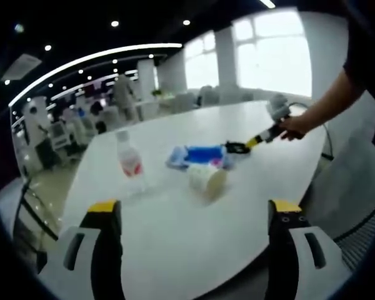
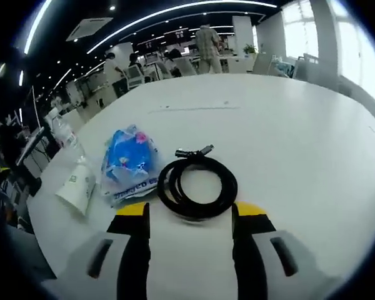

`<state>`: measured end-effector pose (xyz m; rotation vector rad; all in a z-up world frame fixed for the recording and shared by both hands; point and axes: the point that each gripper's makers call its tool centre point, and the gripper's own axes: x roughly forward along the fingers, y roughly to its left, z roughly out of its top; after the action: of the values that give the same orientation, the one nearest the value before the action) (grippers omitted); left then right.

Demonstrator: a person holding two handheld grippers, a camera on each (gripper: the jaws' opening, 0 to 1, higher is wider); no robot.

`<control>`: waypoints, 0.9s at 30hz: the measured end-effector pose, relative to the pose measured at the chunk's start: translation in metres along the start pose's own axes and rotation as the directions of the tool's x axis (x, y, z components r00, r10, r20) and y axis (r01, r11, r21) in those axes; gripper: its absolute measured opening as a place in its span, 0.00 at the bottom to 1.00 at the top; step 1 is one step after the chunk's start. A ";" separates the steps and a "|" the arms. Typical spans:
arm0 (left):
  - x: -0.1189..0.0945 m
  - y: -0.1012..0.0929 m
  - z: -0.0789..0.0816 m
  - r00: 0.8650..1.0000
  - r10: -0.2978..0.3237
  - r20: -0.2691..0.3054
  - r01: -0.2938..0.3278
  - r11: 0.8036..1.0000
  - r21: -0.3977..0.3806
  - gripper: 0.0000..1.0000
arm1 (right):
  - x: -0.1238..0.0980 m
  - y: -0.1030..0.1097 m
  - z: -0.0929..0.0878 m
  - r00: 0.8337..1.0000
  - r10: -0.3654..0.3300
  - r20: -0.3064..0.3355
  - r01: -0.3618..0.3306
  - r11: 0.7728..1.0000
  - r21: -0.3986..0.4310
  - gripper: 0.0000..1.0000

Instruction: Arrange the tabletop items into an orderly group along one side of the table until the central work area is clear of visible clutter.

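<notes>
Nearest to me in the left gripper view, the left gripper [image 1: 195, 215] stands with its yellow-tipped jaws spread wide and nothing between them, above the near edge of the white surface [image 1: 194, 250]. Beyond it, going left to right, I see a clear plastic bottle [image 1: 130, 161] with a red label standing upright, then a white paper cup [image 1: 207, 178] lying on its side just in front of a blue packet [image 1: 195, 155]. Farther right, the right gripper [image 1: 239, 147] reaches in from a hand [image 1: 292, 127], close by the packet's end.

In the right gripper view, the right gripper [image 2: 190, 214] is parted too, its jaws on either side of the near edge of a coiled black cable [image 2: 198, 186]; I cannot tell whether they touch it. Left of the coil lies the tipped cup [image 2: 77, 185], with the blue packet [image 2: 130, 161] between them, just beside the coil. The bottle [image 2: 65, 135] stands farther back at the left.
</notes>
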<state>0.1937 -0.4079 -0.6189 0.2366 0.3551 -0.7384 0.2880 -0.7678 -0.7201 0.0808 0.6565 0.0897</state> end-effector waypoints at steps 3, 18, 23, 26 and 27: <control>0.000 0.001 0.001 1.000 0.007 0.007 -0.007 1.000 -0.002 0.94 | 0.001 0.005 -0.002 1.000 0.024 0.004 -0.023 0.998 -0.052 0.57; -0.001 0.000 0.002 1.000 0.000 0.018 0.000 1.000 -0.012 0.96 | 0.000 0.073 0.001 0.981 0.188 0.054 -0.160 0.929 -0.333 0.68; -0.001 0.001 0.003 1.000 0.004 0.024 -0.003 1.000 -0.014 0.96 | -0.002 0.097 0.003 0.969 0.237 0.062 -0.192 0.891 -0.411 0.70; -0.001 0.001 0.003 1.000 0.005 0.024 -0.004 1.000 -0.015 0.96 | -0.001 0.107 0.003 0.964 0.258 0.059 -0.207 0.874 -0.440 0.70; -0.001 0.001 0.003 1.000 0.004 0.024 -0.004 1.000 -0.015 0.96 | -0.001 0.109 0.004 0.963 0.264 0.059 -0.212 0.870 -0.445 0.70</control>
<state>0.1942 -0.4075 -0.6151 0.2142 0.3376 -0.7339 0.2832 -0.6594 -0.7054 -0.2656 0.4919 0.4671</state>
